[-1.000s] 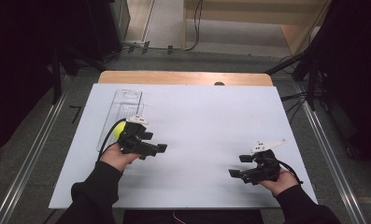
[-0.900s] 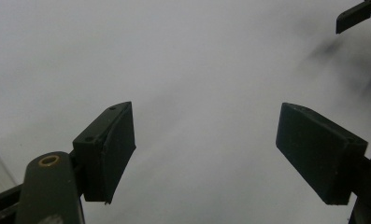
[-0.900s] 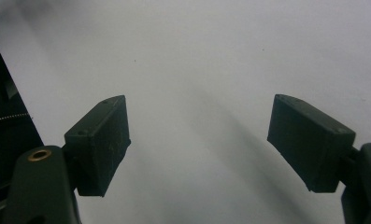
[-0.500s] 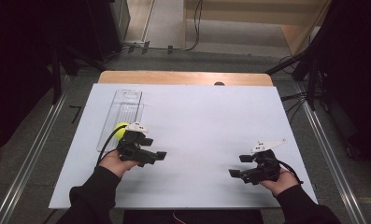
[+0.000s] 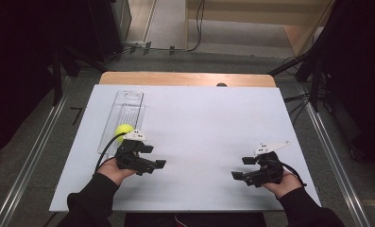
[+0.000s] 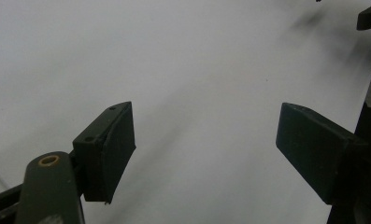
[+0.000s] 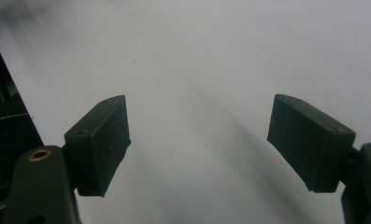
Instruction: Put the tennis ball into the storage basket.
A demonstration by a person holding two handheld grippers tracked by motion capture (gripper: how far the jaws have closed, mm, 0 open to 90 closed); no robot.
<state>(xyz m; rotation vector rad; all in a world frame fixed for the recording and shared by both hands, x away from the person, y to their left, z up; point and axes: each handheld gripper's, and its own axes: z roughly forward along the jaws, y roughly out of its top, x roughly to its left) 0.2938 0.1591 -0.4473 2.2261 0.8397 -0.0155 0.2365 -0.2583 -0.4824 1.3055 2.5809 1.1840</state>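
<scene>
Just behind the left gripper's [image 5: 157, 164] empty fingers lies the ball [image 5: 124, 131].

A small yellow-green ball [image 5: 124, 130] lay inside a clear, long plastic tray [image 5: 128, 102], at the tray's near end. The tray stretched lengthwise from near to far on the left part of the white table. The ball sat just beyond the left-hand gripper, whole and round.

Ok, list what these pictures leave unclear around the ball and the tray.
- Ball, high view: its near side sits behind the left hand-held gripper; whether it rests in the tray is unclear.
- Tray, high view: clear plastic, near end hidden by the gripper.
- Dark spot at the table's far edge: too small.
</scene>
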